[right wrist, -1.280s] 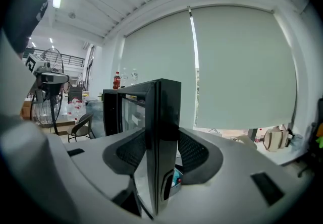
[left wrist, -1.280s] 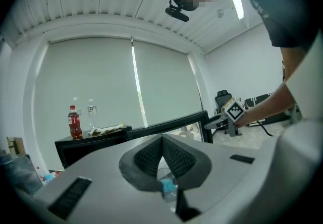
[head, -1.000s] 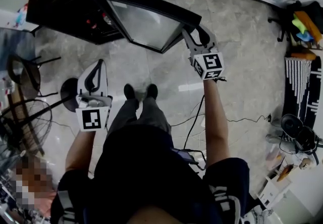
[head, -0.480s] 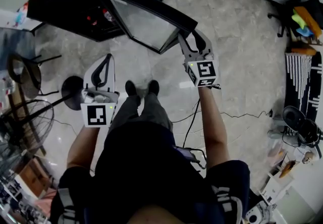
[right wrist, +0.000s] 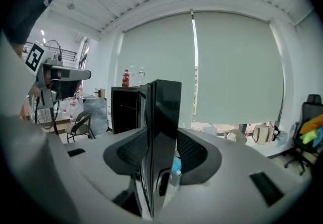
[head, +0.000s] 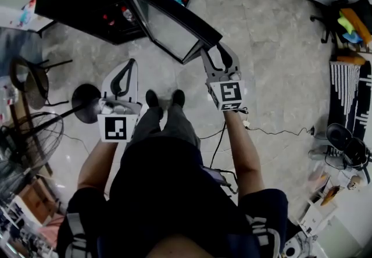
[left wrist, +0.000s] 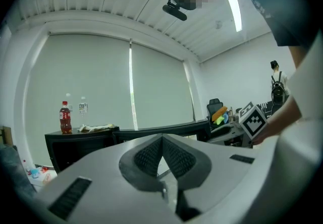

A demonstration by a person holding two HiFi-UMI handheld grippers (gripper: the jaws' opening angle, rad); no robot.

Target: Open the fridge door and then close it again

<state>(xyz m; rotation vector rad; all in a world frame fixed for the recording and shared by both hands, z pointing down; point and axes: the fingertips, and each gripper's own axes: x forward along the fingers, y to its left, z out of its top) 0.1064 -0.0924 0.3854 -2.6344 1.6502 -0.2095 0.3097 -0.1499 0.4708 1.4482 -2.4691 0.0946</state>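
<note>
The black mini fridge point(head: 81, 13) stands at the upper left of the head view, its glass door point(head: 165, 21) swung out over the floor. My right gripper point(head: 211, 53) is shut on the door's free edge, and in the right gripper view that edge point(right wrist: 162, 117) stands upright between the pads with the fridge body point(right wrist: 123, 109) behind. My left gripper point(head: 129, 70) hangs shut and empty by my left knee, apart from the fridge. From the left gripper view its jaws point(left wrist: 162, 153) meet, with the fridge point(left wrist: 75, 145) and two bottles point(left wrist: 65, 117) on top ahead.
A fan point(head: 29, 140), a chair point(head: 26, 82) and a round stand base point(head: 87, 103) crowd the left. Cables point(head: 273, 132) trail over the floor on the right, beside shelves and clutter point(head: 349, 94). My feet point(head: 163, 100) stand just below the door.
My right gripper has moved left and nearer to me with the door's edge in it, and the door has swung along. The left gripper has drifted only slightly.
</note>
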